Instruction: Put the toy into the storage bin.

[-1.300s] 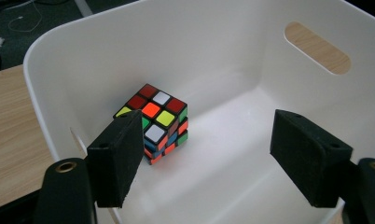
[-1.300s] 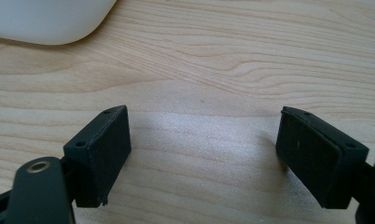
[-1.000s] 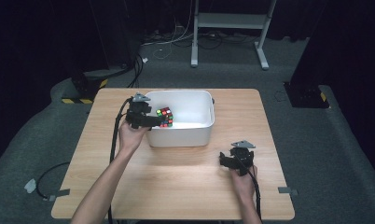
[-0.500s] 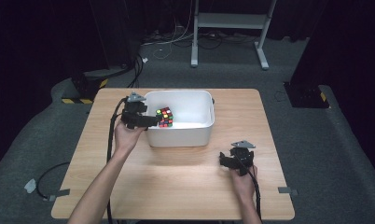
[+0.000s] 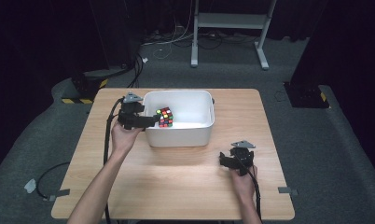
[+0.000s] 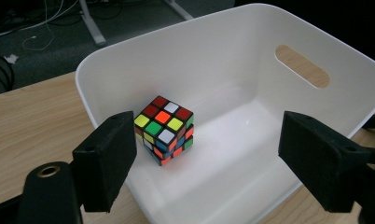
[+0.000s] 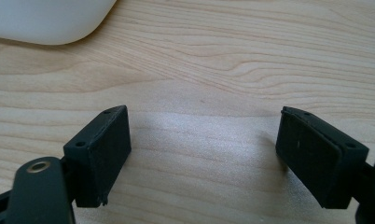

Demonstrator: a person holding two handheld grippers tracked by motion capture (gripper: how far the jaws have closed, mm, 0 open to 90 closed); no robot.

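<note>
The cube (image 6: pixel 164 129) sits on the floor of the white bin (image 5: pixel 178 137), near its left wall, so the drop looks done. The left gripper (image 6: pixel 206 158) hangs at that rim; its jaws have just been opening and now stand wide, nothing between the pads. The right gripper (image 7: pixel 202 156) rests wide and empty over the table (image 5: pixel 176 186). What seems left is drawing the left hand away.
</note>
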